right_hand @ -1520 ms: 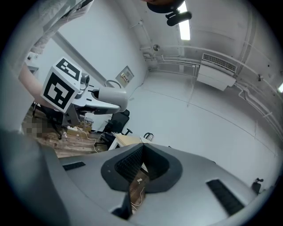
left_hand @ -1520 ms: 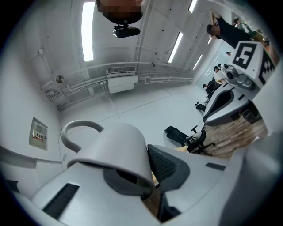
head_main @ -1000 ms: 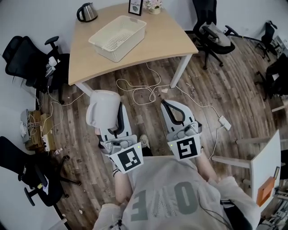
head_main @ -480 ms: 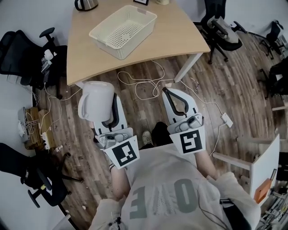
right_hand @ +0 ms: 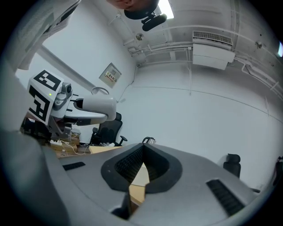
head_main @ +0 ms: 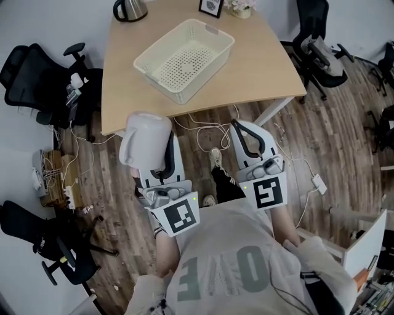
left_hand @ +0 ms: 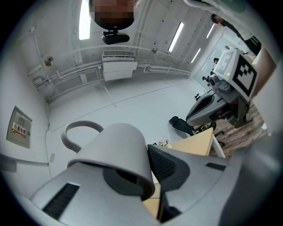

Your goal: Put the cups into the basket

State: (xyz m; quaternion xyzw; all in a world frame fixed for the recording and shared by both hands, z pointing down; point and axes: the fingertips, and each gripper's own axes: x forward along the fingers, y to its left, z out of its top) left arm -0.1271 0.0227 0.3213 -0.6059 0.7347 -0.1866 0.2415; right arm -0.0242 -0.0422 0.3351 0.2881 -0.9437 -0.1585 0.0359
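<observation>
Wood floor (head_main: 111, 203); plain white handled cup (head_main: 144, 138)

Wide bare strip of bench (head_main: 258, 67) right of the basket (head_main: 165, 42), open to reach from above. Along the far edge, kettle (head_main: 129, 9) and picture frame (head_main: 211, 7). Black office chairs (head_main: 37, 80) crowding the left side; cables (head_main: 203, 126) looped on the floor (head_main: 111, 203) below the near edge.

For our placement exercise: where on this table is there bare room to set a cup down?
The basket is empty inside. The table is bare left of the basket, nearer than the kettle, and right of it toward the corner. The far edge is crowded: kettle, frame, flowers.
</observation>
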